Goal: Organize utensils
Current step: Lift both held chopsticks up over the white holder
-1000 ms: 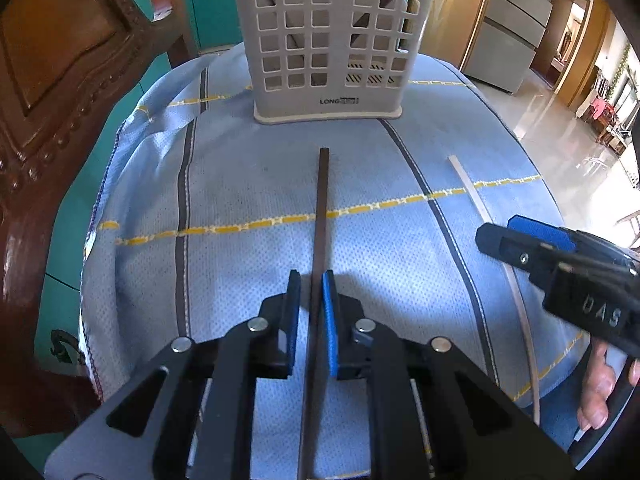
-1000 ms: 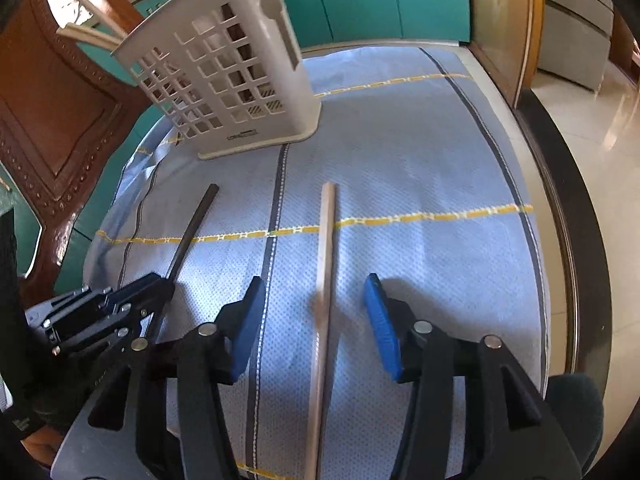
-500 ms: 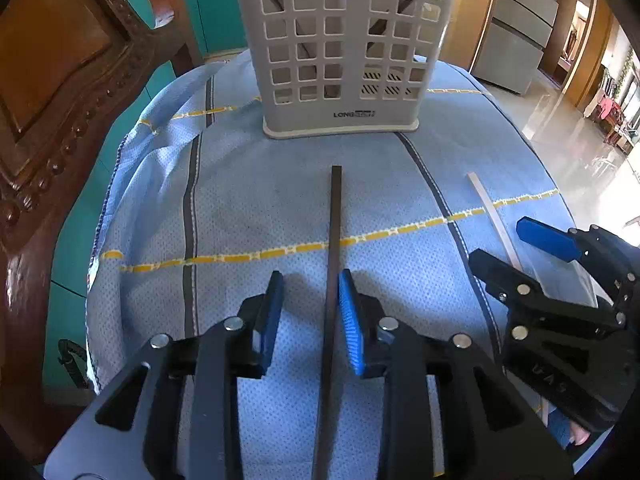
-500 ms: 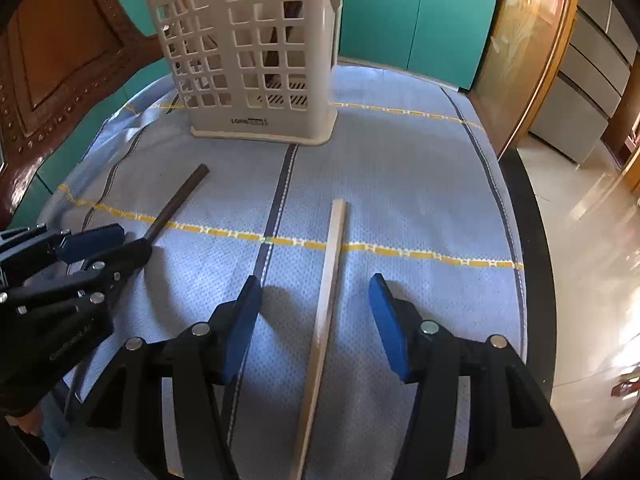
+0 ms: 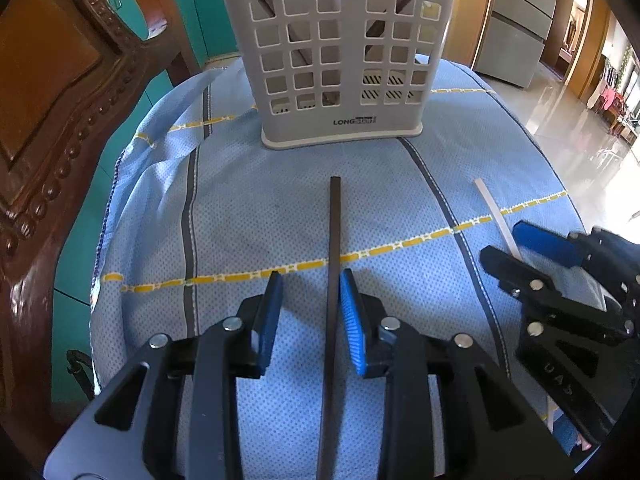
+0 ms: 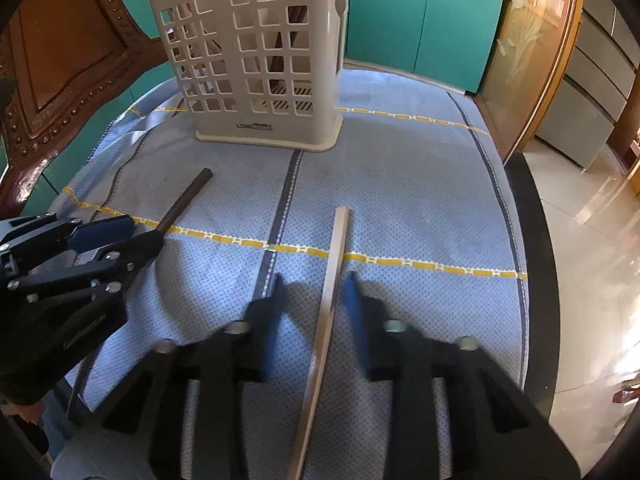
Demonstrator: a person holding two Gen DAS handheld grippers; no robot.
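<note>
A dark chopstick [image 5: 334,264] lies on the blue cloth, pointing at the white slotted utensil basket [image 5: 336,52]. My left gripper [image 5: 310,294] is open with the dark chopstick between its blue pads, close to the right pad. A pale wooden chopstick [image 6: 330,292] lies between the open fingers of my right gripper [image 6: 314,292]. The basket [image 6: 256,56] stands upright at the back and holds some dark sticks. The dark chopstick [image 6: 186,200] and left gripper [image 6: 100,240] show at the left of the right wrist view.
A blue cloth [image 5: 400,184] with yellow and grey stripes covers the table. A carved wooden chair back [image 5: 60,100] rises at the left. Teal cabinets [image 6: 420,20] stand behind. The table edge and tiled floor [image 6: 580,240] lie to the right.
My left gripper has opened off the dark chopstick, which now lies loose between the pads. My right gripper has narrowed around the pale chopstick. Both moved closer to the basket.
</note>
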